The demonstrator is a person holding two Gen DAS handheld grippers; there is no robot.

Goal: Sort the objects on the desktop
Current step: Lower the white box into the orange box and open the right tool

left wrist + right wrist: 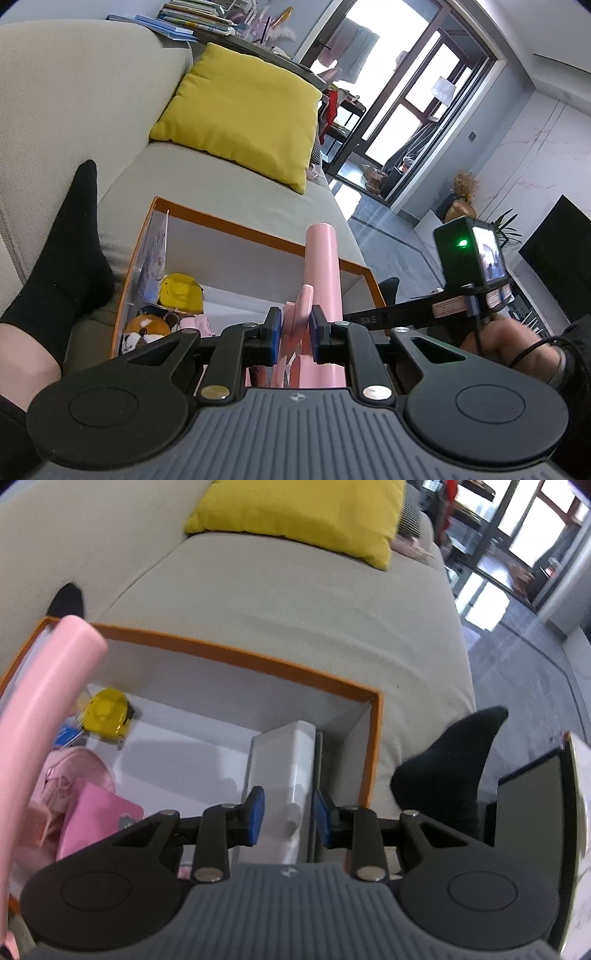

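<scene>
right tongs [288, 814] clamp white box [284, 771], unseen from left.

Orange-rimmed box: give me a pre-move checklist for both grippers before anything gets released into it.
1. Left gripper shut on the pink handled object: ok.
2. Pink object above the orange-rimmed box, not the sofa: ok.
3. Right gripper around the white box: ok; whether its fingers press on it: cannot tell.
4. White box inside the orange-rimmed box, near its right wall: ok.
5. Free floor left between white box and yellow tape measure: ok.
6. Person's socked foot outside the box: ok.
</scene>
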